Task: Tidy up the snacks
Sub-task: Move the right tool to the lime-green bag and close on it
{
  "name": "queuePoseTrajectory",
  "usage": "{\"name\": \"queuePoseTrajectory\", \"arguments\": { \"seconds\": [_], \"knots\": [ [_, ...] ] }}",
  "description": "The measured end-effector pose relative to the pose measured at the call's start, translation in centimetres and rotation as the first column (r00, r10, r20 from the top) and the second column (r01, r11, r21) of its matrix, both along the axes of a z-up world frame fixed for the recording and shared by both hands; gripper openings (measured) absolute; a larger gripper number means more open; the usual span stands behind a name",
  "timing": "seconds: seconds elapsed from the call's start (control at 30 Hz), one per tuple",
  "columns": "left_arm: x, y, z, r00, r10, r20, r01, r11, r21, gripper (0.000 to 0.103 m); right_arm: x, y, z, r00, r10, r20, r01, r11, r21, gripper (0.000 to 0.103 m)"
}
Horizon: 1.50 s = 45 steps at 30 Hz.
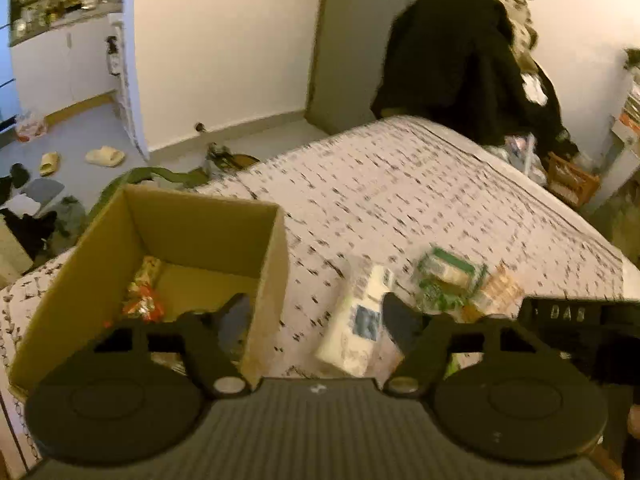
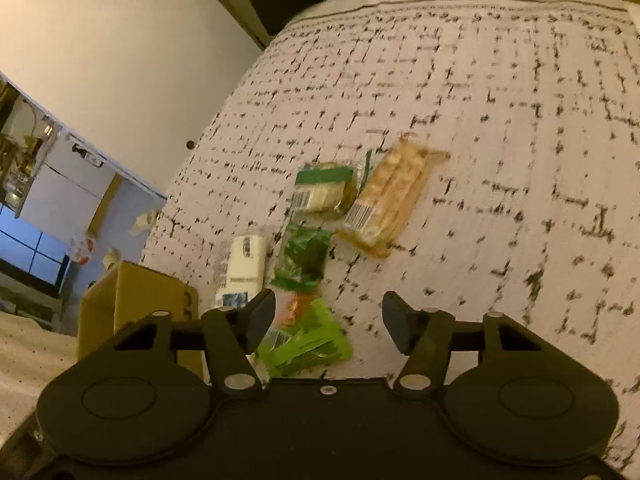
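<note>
An open cardboard box [image 1: 200, 232] [image 2: 136, 292] stands on the bed's left side with a red-orange snack packet [image 1: 144, 300] inside. On the patterned sheet lie a white packet [image 1: 356, 332] [image 2: 244, 264], a green-labelled packet [image 1: 448, 272] [image 2: 324, 192], an orange cracker packet [image 1: 496, 292] [image 2: 392, 196], a dark green packet [image 2: 304, 256] and a lime green packet [image 2: 308, 344]. My left gripper [image 1: 318, 316] is open, with one finger over the box and the other beside the white packet. My right gripper [image 2: 329, 318] is open just above the lime green packet, holding nothing.
The bed [image 1: 400, 184] fills most of both views. A dark jacket [image 1: 452, 64] hangs behind its far corner, near a wooden crate [image 1: 572, 180]. Slippers [image 1: 104, 156] and clothes [image 1: 32, 224] lie on the floor to the left.
</note>
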<state>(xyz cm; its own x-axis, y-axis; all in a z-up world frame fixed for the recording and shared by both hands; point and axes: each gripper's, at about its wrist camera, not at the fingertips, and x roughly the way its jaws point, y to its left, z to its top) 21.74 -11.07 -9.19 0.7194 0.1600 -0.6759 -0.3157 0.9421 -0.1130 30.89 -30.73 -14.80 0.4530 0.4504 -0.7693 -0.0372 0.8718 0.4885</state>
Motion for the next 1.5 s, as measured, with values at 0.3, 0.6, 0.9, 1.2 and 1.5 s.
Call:
{"name": "queuePoseTrajectory", "arguments": {
  "seconds": [0.3, 0.6, 0.9, 1.2, 1.5],
  "knots": [
    [0.8, 0.3, 0.9, 0.999, -0.024, 0.043, 0.026, 0.998, -0.052, 0.059, -1.5, -0.4, -1.3, 0.975, -0.170, -0.143, 0.195, 0.964, 0.182, 0.060],
    [1.6, -0.7, -0.3, 0.992, -0.115, 0.051, 0.120, 0.987, -0.107, 0.059, -0.7, -0.1, -3.3, 0.949, -0.252, -0.189, 0.284, 0.944, 0.167, 0.060],
    [2.3, -0.8, -1.3, 0.991, -0.125, 0.040, 0.129, 0.982, -0.139, 0.059, -0.4, -1.0, -3.6, 0.939, -0.310, -0.150, 0.328, 0.937, 0.119, 0.000],
    [2.3, -1.1, -2.2, 0.993, -0.106, 0.042, 0.111, 0.985, -0.130, 0.059, -0.5, -0.8, -3.6, 0.949, -0.251, -0.189, 0.285, 0.941, 0.181, 0.012],
    [0.2, -0.6, -2.5, 0.996, -0.062, 0.066, 0.069, 0.993, -0.094, 0.059, -2.1, 0.0, -1.6, 0.963, -0.224, -0.151, 0.249, 0.953, 0.171, 0.048]
  ]
}}
